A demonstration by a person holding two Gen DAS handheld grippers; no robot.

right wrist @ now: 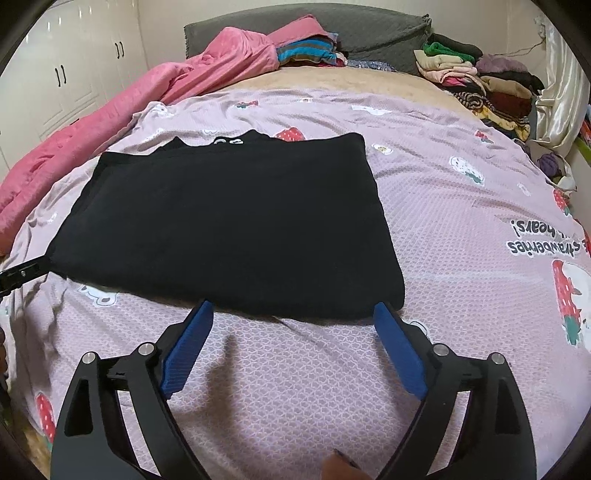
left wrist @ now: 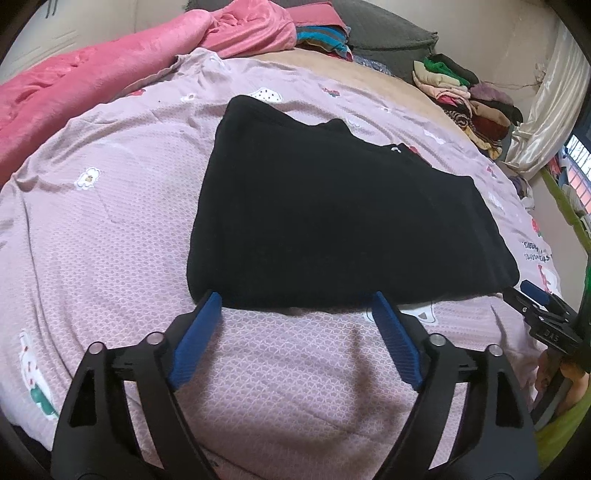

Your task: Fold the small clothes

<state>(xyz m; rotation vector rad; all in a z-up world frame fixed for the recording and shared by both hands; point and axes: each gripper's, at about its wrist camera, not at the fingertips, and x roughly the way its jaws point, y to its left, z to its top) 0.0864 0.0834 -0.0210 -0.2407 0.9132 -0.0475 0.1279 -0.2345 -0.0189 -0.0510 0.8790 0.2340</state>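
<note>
A black garment lies folded flat on the mauve patterned bedspread, with its near edge toward me. My left gripper is open just in front of that edge near its left corner, with nothing between its blue pads. In the right wrist view the same black garment fills the middle, and my right gripper is open at its near right corner, holding nothing. The right gripper also shows at the right edge of the left wrist view. The tip of the left gripper shows at the left edge of the right wrist view.
A pink blanket is heaped along the left side of the bed. Stacks of folded clothes sit at the far right, and striped items lie by the grey headboard. White wardrobe doors stand at the left.
</note>
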